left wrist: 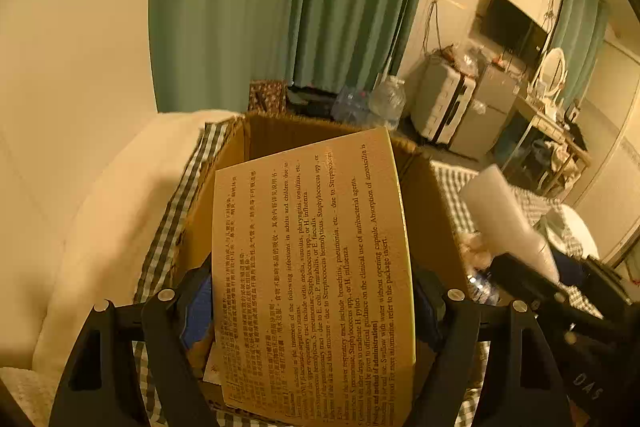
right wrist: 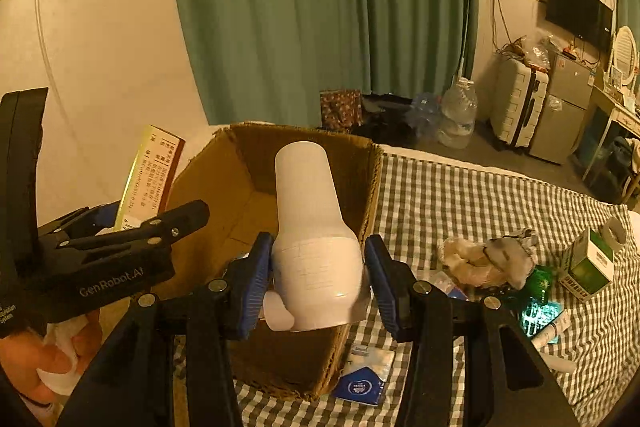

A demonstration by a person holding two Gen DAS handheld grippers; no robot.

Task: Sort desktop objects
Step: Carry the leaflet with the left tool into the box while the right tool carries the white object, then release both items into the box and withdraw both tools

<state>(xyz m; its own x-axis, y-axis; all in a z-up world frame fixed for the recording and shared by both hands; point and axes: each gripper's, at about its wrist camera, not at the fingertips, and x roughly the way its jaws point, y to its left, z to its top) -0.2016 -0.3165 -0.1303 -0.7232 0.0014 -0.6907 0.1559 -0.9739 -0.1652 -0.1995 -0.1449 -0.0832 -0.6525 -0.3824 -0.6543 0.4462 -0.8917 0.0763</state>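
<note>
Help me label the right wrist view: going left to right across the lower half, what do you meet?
Left gripper holding the medicine box → white bottle in the right gripper → crumpled plastic bag → green carton.

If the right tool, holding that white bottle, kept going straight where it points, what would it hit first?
Probably the cardboard box: the white bottle in the right tool aims into its open top, likely meeting the inside back wall, though depth is unclear.

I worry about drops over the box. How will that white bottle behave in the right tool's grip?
The white bottle looks smooth and glossy, so probably slippery. It is rounded, so it may roll once dropped into the cardboard box. It seems rigid plastic, unlikely to crush between the right tool pads.
</note>
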